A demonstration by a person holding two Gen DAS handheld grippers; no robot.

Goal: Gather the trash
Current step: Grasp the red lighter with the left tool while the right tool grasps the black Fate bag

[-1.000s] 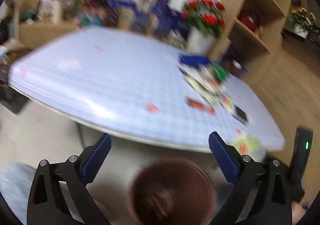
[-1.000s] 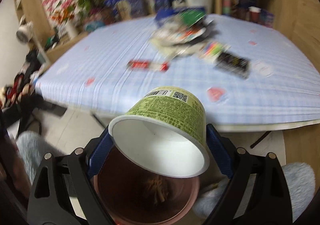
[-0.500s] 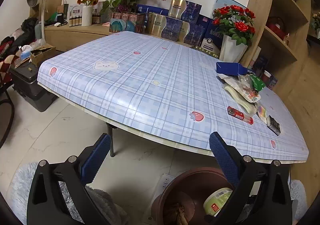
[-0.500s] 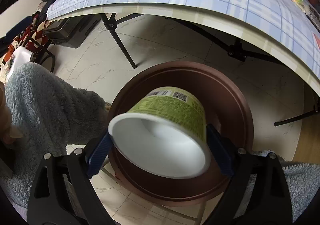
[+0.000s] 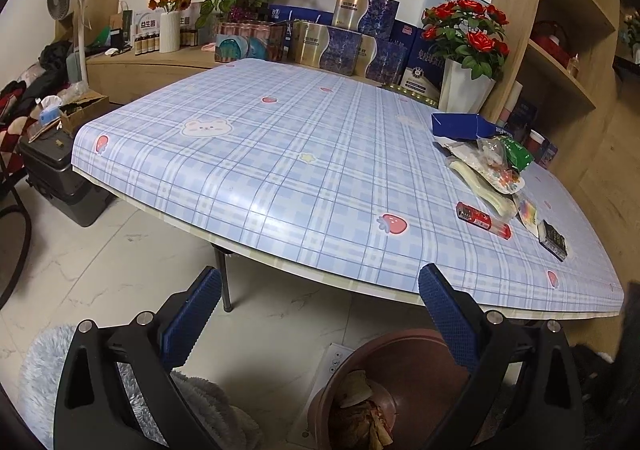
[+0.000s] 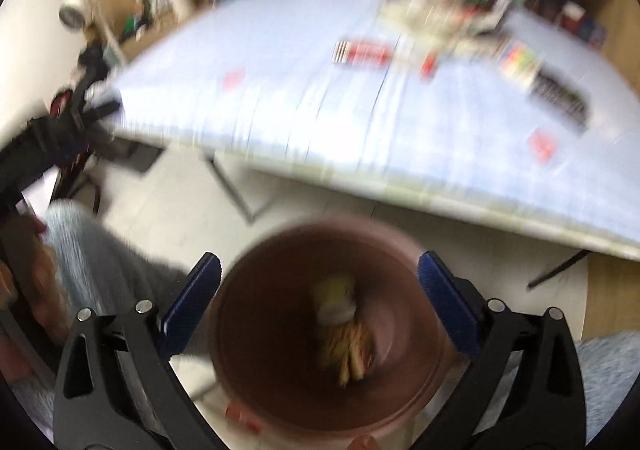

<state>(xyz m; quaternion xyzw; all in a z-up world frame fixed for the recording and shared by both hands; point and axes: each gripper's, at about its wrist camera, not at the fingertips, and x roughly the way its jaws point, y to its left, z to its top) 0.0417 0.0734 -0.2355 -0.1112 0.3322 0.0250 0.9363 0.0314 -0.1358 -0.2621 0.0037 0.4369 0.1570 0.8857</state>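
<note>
Pale marble floor runs under a table (image 5: 280,178) covered in blue plaid cloth printed with strawberries and a bear, and behind it we see gift boxes, a vase of red roses (image 5: 466,62) and pink blossoms against the wall. Along the table's right side lies the trash yet to collect: a blue carton (image 5: 460,125), a heap of crumpled wrappers (image 5: 490,166), a red packet (image 5: 482,219) and a small black packet (image 5: 553,239). On the floor below the near edge stands a brown bin (image 6: 328,334), and in the blurred right view we make out a pale green cup (image 6: 335,298) lying inside on other scraps. Our right gripper (image 6: 319,300) hovers above the bin's mouth; its jaws have just been opening and now stand wide with nothing between them. Our left gripper (image 5: 320,312) points at the table edge, its jaws likewise wide and empty, with the bin partly behind its right finger. A fluffy grey sleeve (image 6: 88,250) shows at the left.
</note>
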